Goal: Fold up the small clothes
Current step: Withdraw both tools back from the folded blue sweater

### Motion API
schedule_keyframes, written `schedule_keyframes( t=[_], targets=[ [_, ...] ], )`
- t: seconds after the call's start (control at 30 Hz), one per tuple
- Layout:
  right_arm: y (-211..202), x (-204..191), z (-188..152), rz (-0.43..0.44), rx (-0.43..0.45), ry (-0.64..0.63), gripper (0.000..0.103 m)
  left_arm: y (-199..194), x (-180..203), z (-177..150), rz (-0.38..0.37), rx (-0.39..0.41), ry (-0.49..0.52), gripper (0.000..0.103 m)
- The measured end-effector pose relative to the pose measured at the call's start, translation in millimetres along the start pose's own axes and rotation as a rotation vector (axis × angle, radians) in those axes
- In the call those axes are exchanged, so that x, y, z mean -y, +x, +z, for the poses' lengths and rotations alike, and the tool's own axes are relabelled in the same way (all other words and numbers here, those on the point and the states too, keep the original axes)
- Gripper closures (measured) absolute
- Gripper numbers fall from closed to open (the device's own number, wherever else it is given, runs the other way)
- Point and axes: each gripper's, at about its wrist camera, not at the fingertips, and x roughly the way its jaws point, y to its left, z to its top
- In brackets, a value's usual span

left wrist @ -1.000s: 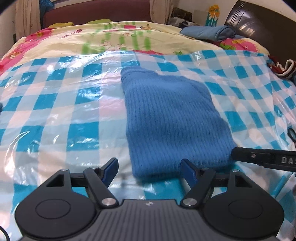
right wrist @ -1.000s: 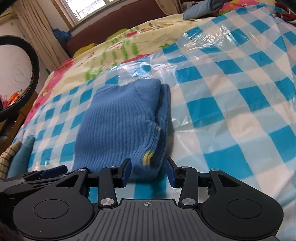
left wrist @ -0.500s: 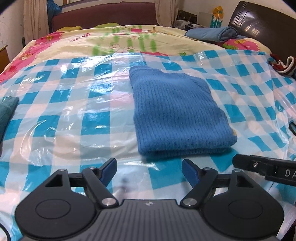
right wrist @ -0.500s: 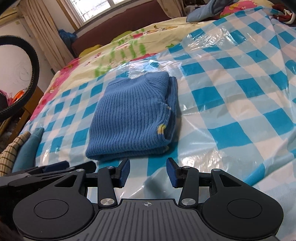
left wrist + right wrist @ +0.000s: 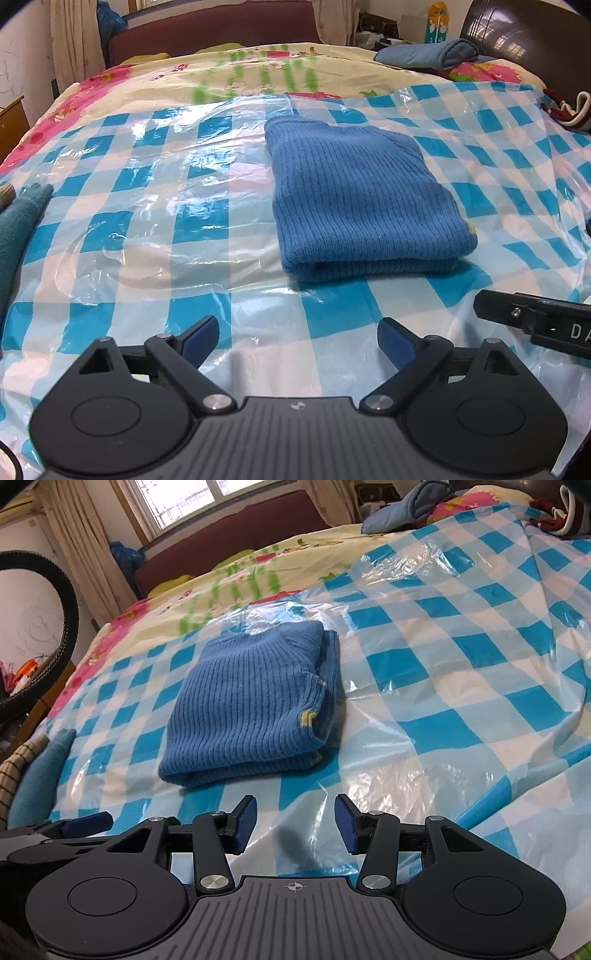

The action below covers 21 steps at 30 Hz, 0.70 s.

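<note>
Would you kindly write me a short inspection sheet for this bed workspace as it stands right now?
Surface: blue-and-white checked plastic sheet, wrinkled and glossy, spread over a floral bedspread.
Job's things: blue ribbed sweater lies folded in a flat stack on the sheet, yellow trim at one edge; nothing grips it.
Clutter: teal cloth at the sheet's left edge; a folded blue garment near the headboard.
Grippers: left tongs open, empty, short of the sweater; right tongs open, empty, also short of it.
Cables: nothing seen.
Surroundings: window with curtains, a bicycle tyre at the left.
</note>
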Motion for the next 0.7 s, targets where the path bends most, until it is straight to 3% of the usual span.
schedule_keyframes(
  t=[0.7],
  targets=[
    [0,1,-14,-0.013,-0.002,0.001,0.055,0,2,-9,-0.004,-0.034,-0.012,0.003]
  ],
)
